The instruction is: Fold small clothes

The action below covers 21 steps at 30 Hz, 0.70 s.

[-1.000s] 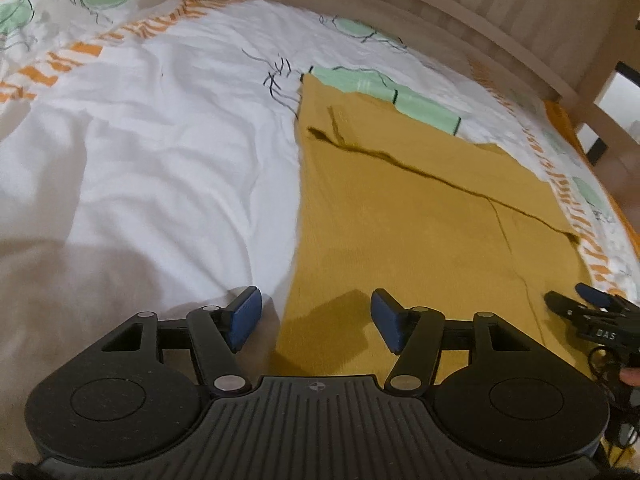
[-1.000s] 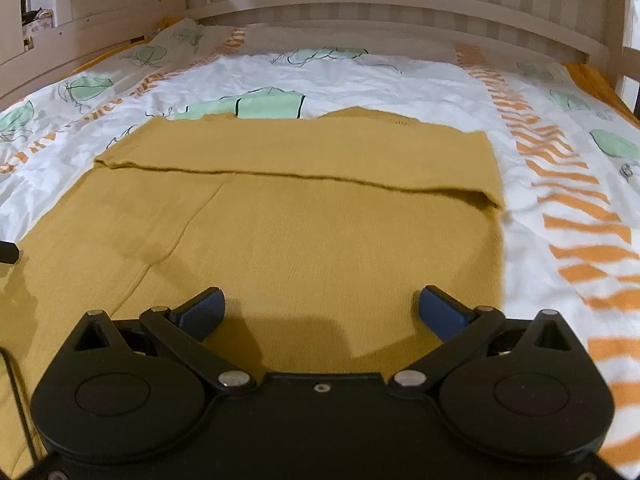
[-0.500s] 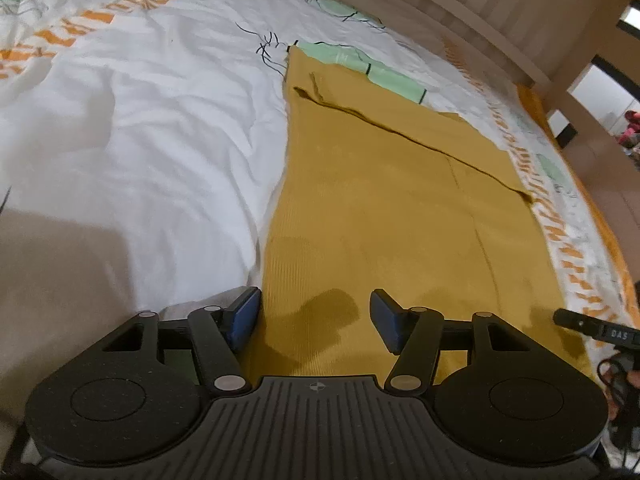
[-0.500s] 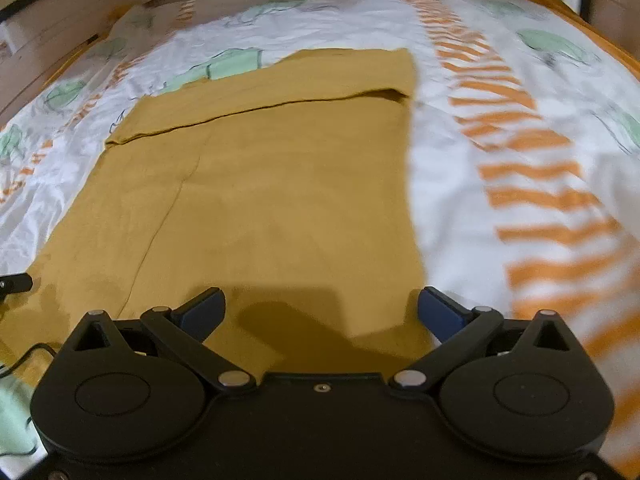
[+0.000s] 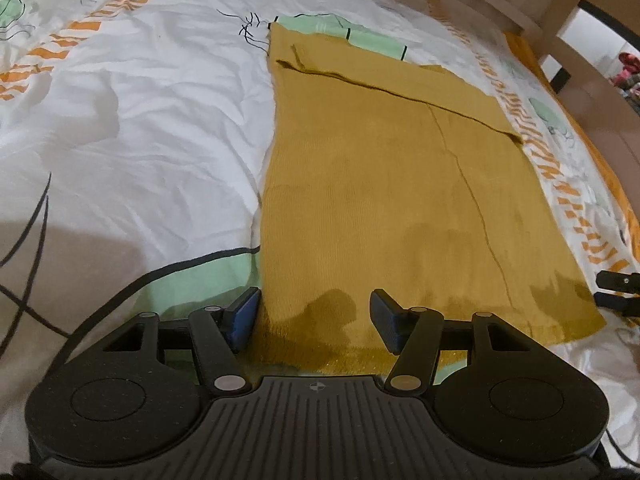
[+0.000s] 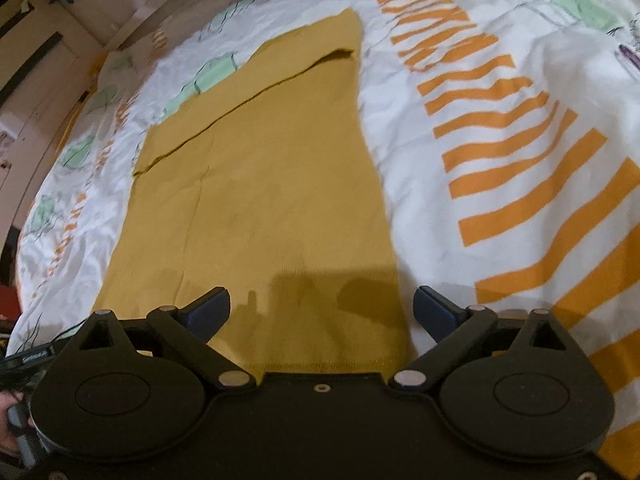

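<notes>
A mustard-yellow knit garment (image 5: 384, 184) lies flat on the bed, a long rectangle with its far end folded over. It also shows in the right wrist view (image 6: 264, 184). My left gripper (image 5: 314, 320) is open and empty, its fingers straddling the garment's near left corner just above the near hem. My right gripper (image 6: 322, 312) is open wide and empty over the near right corner, its right finger (image 6: 436, 314) past the garment's edge. The right gripper's tip (image 5: 618, 286) shows at the right edge of the left wrist view.
The bed cover (image 5: 140, 120) is white with green leaves and orange stripes (image 6: 520, 152). A wooden bed frame (image 5: 552, 12) runs along the far side. A cable (image 5: 624, 444) hangs at the lower right.
Both grippers have drawn back toward the garment's near hem and tilted down, left toward the near left corner, right toward the near right corner. Both stay open.
</notes>
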Available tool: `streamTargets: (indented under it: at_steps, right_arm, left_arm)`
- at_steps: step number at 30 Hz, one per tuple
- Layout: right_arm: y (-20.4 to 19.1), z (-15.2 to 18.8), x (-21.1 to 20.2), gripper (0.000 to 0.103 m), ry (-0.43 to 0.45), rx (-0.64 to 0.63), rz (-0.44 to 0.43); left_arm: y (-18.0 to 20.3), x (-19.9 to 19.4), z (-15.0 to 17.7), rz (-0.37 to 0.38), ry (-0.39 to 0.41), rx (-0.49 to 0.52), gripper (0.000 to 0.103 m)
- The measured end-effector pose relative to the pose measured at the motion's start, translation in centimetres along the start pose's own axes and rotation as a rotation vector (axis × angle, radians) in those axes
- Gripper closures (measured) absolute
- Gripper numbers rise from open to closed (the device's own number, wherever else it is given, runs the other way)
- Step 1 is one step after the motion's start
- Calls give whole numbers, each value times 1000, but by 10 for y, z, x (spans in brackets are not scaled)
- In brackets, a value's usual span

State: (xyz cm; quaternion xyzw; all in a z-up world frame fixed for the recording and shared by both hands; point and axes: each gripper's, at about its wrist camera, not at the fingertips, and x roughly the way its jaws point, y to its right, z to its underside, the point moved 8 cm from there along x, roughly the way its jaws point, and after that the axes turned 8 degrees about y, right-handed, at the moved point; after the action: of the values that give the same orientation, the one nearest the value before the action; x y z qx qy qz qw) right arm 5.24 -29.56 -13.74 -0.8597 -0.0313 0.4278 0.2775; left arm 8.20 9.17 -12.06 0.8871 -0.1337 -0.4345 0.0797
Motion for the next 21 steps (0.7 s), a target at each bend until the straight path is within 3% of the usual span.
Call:
streamTargets:
  at_steps: [14, 21]
  right_arm:
    - [5, 8, 13, 4, -82, 71, -80]
    - [8, 2, 27, 4, -98, 94, -112]
  left_arm:
    - [-4, 31, 2, 15, -105, 16, 45]
    - [-4, 42, -1, 28, -89, 12, 45]
